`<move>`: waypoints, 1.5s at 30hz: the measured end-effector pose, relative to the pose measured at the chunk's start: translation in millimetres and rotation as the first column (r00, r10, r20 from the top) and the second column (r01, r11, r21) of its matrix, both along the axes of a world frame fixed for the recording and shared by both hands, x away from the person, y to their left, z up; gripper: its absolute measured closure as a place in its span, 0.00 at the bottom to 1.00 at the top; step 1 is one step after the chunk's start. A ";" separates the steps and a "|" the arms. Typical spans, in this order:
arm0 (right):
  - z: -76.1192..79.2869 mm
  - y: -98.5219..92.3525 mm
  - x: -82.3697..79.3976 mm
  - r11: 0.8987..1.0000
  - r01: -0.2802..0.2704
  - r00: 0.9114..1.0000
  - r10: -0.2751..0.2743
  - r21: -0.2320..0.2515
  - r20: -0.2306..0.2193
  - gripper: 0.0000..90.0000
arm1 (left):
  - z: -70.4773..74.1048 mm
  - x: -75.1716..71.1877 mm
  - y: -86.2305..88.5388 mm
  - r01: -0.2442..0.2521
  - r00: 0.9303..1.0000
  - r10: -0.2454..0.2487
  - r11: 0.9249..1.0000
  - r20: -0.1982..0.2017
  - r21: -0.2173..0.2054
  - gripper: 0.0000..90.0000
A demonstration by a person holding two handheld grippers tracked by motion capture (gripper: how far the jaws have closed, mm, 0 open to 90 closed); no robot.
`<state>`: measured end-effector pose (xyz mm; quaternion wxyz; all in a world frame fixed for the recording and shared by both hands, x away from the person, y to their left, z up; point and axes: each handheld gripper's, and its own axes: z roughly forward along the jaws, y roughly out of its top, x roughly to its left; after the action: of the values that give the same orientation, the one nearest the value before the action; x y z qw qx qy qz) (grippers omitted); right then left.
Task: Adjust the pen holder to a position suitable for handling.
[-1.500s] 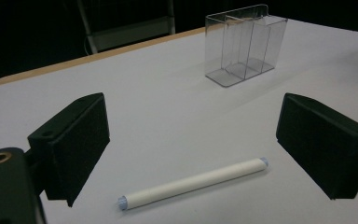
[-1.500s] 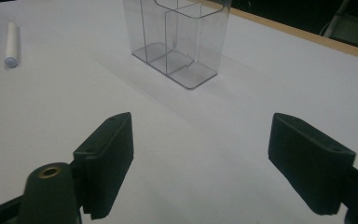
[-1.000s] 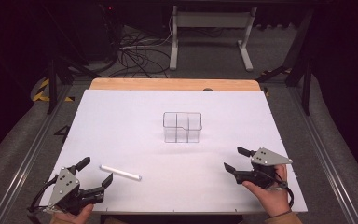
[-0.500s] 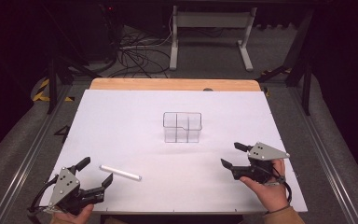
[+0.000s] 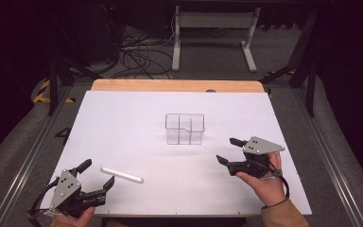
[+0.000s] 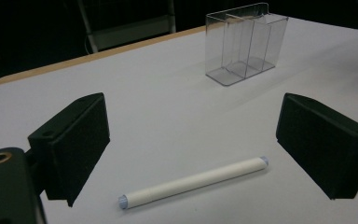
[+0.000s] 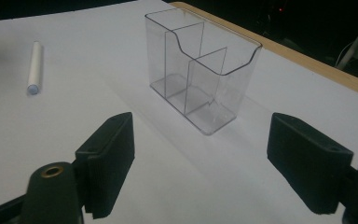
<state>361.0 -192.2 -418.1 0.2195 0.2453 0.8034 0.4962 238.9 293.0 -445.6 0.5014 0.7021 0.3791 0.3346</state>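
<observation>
My right tool (image 5: 229, 151), jaws spread, has edged nearer the organizer (image 5: 185, 128) at mid-counter (image 5: 123, 123). My left tool (image 5: 97, 173) stays put, open, with the white tube (image 5: 122, 174) lying unmoved just beyond it.

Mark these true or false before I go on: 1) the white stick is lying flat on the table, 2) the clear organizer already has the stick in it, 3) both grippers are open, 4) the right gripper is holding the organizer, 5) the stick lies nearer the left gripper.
1) The white stick lies flat on the table: true.
2) The clear organizer holds the stick: false; its compartments are empty, and the stick lies apart on the table.
3) Both grippers are open: true; the left gripper and right gripper both have spread fingers.
4) The right gripper holds the organizer: false; it is short of the organizer, gripping nothing.
5) The stick lies nearer the left gripper: true.
</observation>
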 end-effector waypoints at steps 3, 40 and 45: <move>1.3 2.9 2.6 1.000 -0.007 1.000 0.007 -0.003 0.001 0.26 | -0.8 0.9 0.3 -0.005 1.000 0.005 1.000 -0.005 -0.004 0.12; 49.0 59.3 47.1 0.936 -0.229 0.972 0.233 -0.268 -0.017 0.43 | -0.5 0.7 1.5 -0.008 1.000 0.008 1.000 -0.004 -0.005 0.12; 52.0 72.0 58.1 0.936 -0.237 0.971 0.231 -0.259 -0.055 0.44 | -0.6 0.9 1.6 -0.008 1.000 0.008 1.000 -0.005 -0.005 0.12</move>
<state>419.1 -120.2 -366.1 0.1800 0.1226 0.8882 0.4045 239.8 294.6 -446.2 0.5008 0.7000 0.3842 0.3340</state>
